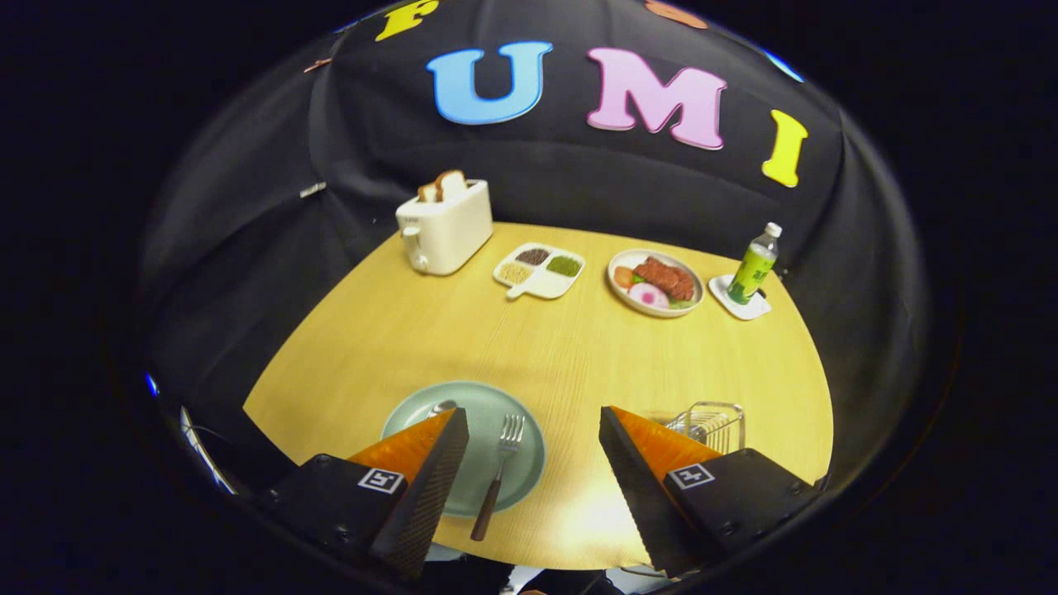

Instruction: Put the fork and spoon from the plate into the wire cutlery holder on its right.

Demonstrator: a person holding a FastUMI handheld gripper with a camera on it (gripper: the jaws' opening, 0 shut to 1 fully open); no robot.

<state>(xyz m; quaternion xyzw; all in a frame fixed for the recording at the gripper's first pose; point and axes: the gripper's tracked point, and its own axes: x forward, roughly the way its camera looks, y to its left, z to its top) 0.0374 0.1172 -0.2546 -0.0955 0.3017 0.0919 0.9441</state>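
The fork [498,473] lies on the plate [488,405], the spoon [440,407] beside it. The wire cutlery holder [712,423] stands to the plate's right.

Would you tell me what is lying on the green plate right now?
A fork lies on the green plate. A spoon tip peeks past one finger, which covers its handle. The open gripper holds nothing.

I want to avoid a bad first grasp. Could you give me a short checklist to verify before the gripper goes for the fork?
1. Gripper open, holding nothing: ok.
2. Fork on the plate, between the fingers, handle over the near rim: ok.
3. Spoon position: cannot tell, mostly hidden behind the left finger.
4. Wire cutlery holder right of the plate, upright: ok.
5. Holder content: cannot tell.
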